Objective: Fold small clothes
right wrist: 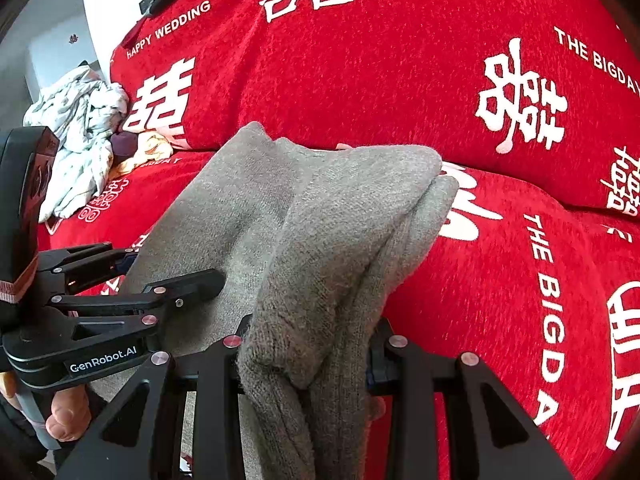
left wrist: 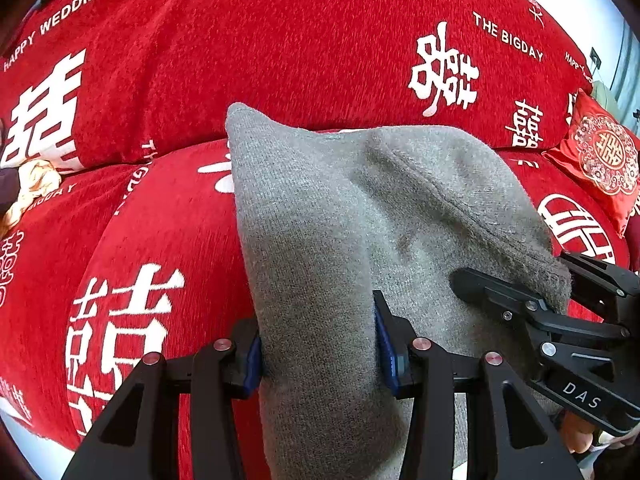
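Note:
A grey knitted garment (left wrist: 340, 208) lies bunched on a red sofa seat, in folds; it also shows in the right wrist view (right wrist: 320, 220). My left gripper (left wrist: 318, 356) has its blue-padded fingers on either side of a thick fold of it. My right gripper (right wrist: 308, 360) is shut on another thick fold at the garment's near right edge. The right gripper (left wrist: 560, 304) shows at the right of the left wrist view, holding the garment's edge. The left gripper (right wrist: 132, 276) shows at the left of the right wrist view, its fingers around the cloth.
The red sofa cover (left wrist: 280, 40) with white lettering fills the seat and backrest. A red embroidered cushion (left wrist: 600, 156) sits at the far right. A heap of white patterned clothes (right wrist: 80, 128) and a yellow item (right wrist: 148, 148) lie at the far left.

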The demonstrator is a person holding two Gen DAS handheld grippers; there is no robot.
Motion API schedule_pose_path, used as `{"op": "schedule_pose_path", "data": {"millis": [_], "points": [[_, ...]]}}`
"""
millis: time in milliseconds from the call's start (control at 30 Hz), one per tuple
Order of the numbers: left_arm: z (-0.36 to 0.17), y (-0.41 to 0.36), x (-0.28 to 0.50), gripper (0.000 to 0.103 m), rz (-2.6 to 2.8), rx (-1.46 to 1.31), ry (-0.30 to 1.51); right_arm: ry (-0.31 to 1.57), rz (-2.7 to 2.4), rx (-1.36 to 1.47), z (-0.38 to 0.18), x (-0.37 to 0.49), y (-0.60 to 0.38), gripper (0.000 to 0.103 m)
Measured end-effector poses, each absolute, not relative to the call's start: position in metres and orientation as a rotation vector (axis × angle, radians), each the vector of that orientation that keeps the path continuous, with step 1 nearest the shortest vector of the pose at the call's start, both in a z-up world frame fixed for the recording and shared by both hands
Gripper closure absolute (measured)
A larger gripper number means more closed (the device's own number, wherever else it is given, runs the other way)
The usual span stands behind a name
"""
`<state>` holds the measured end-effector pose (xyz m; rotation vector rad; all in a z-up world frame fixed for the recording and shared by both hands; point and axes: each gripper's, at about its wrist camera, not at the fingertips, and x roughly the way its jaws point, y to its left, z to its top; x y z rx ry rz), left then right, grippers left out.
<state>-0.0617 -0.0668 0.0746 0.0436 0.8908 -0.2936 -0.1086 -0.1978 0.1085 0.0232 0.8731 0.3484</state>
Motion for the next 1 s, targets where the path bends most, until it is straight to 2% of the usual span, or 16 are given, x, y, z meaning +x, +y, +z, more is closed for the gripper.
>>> {"op": "schedule_pose_path", "data": {"millis": [1000], "points": [[0.056,-0.055,-0.096,0.056,-0.297,0.030,0.876,0.847,0.351,-0.017,0.097,-0.144,-0.184,0.067]]}}
